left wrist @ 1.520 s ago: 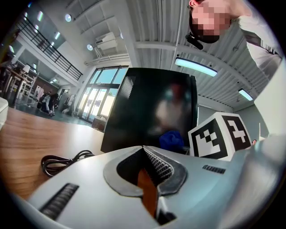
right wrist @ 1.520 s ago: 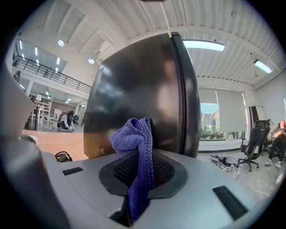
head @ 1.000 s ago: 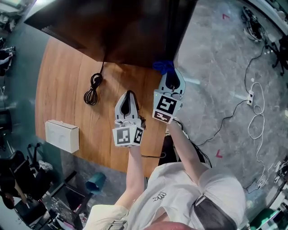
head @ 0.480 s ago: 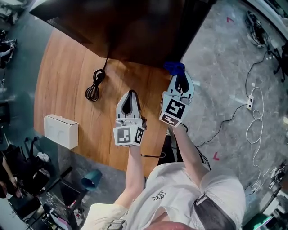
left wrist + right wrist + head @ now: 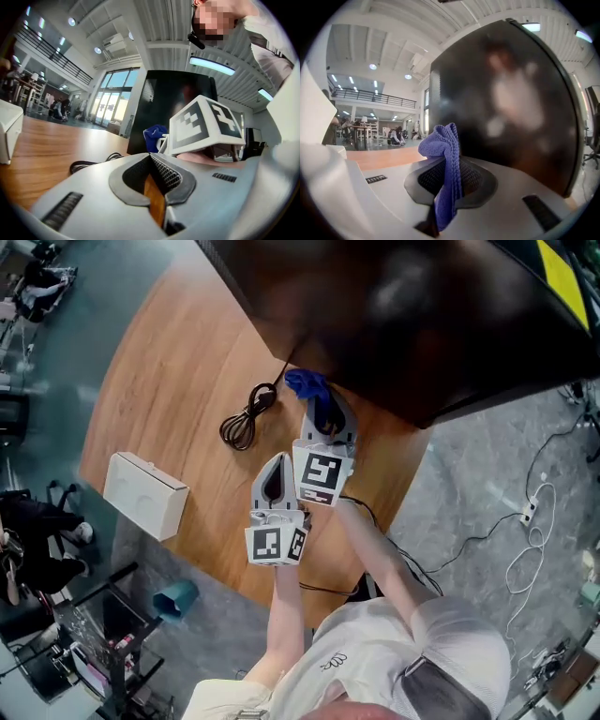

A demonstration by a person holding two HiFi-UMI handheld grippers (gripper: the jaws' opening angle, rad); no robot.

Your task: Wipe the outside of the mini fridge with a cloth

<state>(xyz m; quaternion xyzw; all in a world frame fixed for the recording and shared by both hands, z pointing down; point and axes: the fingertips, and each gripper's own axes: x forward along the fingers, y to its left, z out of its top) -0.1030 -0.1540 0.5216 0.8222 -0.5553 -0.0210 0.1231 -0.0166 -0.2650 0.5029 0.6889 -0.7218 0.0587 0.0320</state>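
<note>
A black glossy mini fridge stands on the round wooden table; it fills the right gripper view and shows in the left gripper view. My right gripper is shut on a blue cloth, held close to the fridge's front lower edge. In the left gripper view the blue cloth shows beside the right gripper's marker cube. My left gripper hovers over the table just behind and left of the right one, jaws shut with nothing between them.
A coiled black power cord lies on the table left of the cloth, running to the fridge. A white box sits near the table's left edge. Cables trail over the grey floor at right.
The head view has swung, so the fridge now sits upper right. My right gripper with the cloth has moved from the fridge's right corner to its front edge, nearer the cord. The left gripper stayed shut.
</note>
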